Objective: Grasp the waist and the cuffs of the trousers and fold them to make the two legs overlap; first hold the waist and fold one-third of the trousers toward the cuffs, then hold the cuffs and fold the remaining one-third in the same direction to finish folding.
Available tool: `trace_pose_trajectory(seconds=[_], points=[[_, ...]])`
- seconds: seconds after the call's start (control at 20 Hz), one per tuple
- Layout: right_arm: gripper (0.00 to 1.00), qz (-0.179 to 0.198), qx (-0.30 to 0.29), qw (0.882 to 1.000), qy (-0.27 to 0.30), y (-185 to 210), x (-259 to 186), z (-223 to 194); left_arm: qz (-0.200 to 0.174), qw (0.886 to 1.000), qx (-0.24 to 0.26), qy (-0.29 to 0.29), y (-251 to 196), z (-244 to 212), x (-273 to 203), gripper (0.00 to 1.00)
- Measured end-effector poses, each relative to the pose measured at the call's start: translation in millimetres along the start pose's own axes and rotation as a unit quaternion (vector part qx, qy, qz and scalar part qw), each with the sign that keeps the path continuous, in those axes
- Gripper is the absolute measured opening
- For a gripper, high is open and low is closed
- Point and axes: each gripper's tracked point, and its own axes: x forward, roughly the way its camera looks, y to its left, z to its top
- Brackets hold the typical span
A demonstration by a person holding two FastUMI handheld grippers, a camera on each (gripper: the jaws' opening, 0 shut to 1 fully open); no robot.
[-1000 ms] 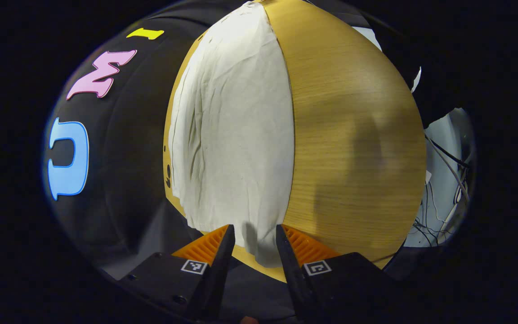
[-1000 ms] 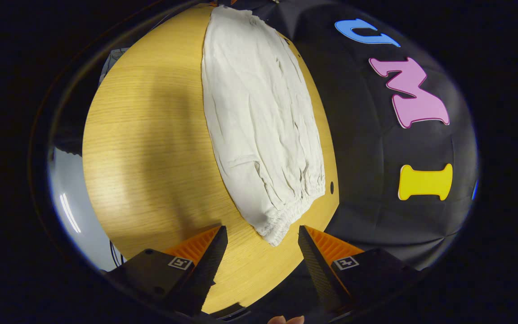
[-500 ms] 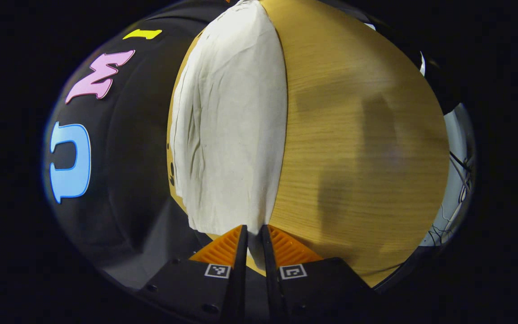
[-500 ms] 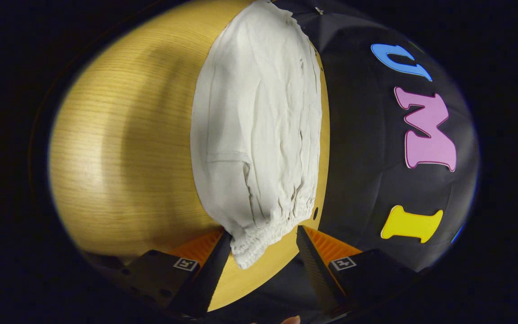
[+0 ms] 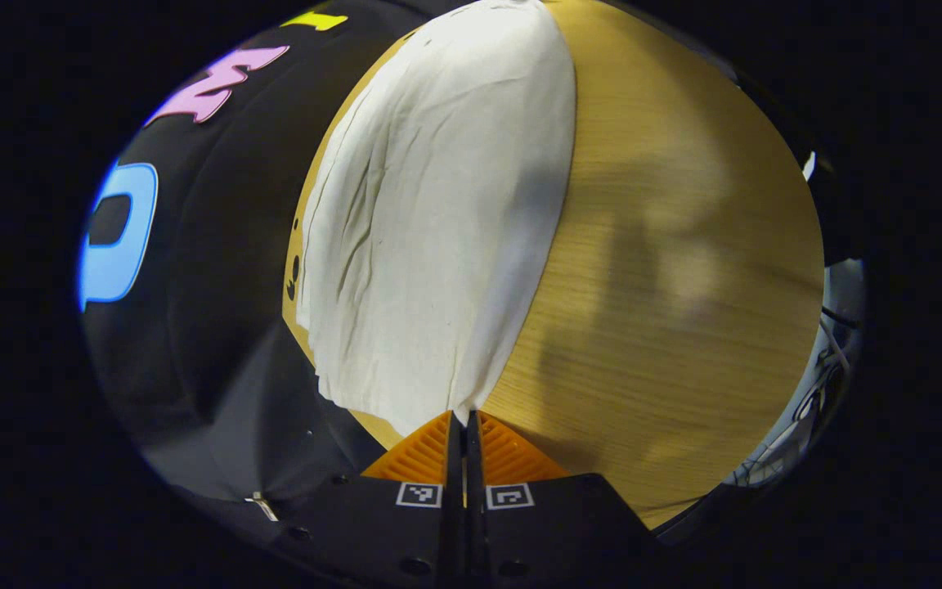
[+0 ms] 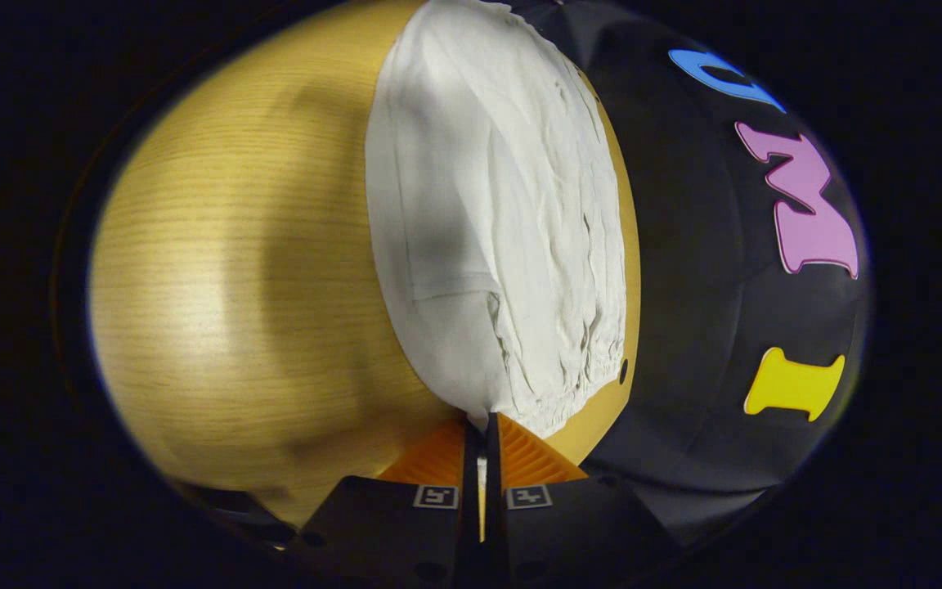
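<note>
Left gripper view: left tongs [image 5: 464, 419] clamped on trousers [image 5: 438, 221] cuff corner, frame bottom centre. Right tongs [image 6: 483, 424] clamped on waist corner; cloth spread above on desk [image 6: 234, 270].

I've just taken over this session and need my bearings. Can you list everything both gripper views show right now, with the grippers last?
trousers: one pair, off-white, lying lengthwise on the table along its wall-side edge; elastic waist end nearest in the right gripper view, cuff end nearest in the left gripper view.
table: one, light wood, bare beside the trousers.
booth wall: one, black cloth, behind the table.
cables: several, dark and pale, off the table's far edge in the left gripper view.
left gripper: one, jaws shut on a cuff corner of the trousers.
right gripper: one, jaws shut on a waist corner.
</note>
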Motion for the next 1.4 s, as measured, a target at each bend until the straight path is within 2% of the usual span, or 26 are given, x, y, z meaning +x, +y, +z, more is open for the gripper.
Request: trace_pose_trajectory(seconds=[0.05,0.2,0.3,0.55,0.7,0.95,1.1,1.25,1.4], points=[[0.05,0.005,0.004,1.000,0.000,1,-2,1,-0.003,1.000,-0.003,-0.001,1,1,0,0.06],[0.06,0.023,0.019,1.000,-0.005,4,-6,4,-0.011,1.000,-0.006,0.001,0,1,-2,0.06],[0.05,0.041,0.026,0.999,-0.008,4,-8,5,-0.026,0.999,-0.031,0.003,-4,-3,-4,0.06],[0.06,0.071,0.021,0.997,-0.018,5,-16,15,-0.054,0.998,-0.042,0.014,-38,-15,-32,0.06],[0.05,0.078,0.033,0.996,-0.017,1,-23,16,-0.071,0.995,-0.062,0.021,-53,-23,-49,0.05],[0.05,0.076,0.057,0.995,-0.017,-12,-40,21,-0.075,0.993,-0.087,0.024,-50,-28,-67,0.06],[0.06,0.088,0.056,0.994,-0.018,-9,-45,26,-0.082,0.992,-0.091,0.029,-59,-36,-83,0.05],[0.05,0.097,0.045,0.994,-0.017,-9,-37,29,-0.074,0.994,-0.073,0.028,-60,-36,-81,0.05],[0.05,0.096,0.047,0.994,-0.015,-7,-36,29,-0.050,0.998,-0.019,0.027,-52,-36,-72,0.06]])
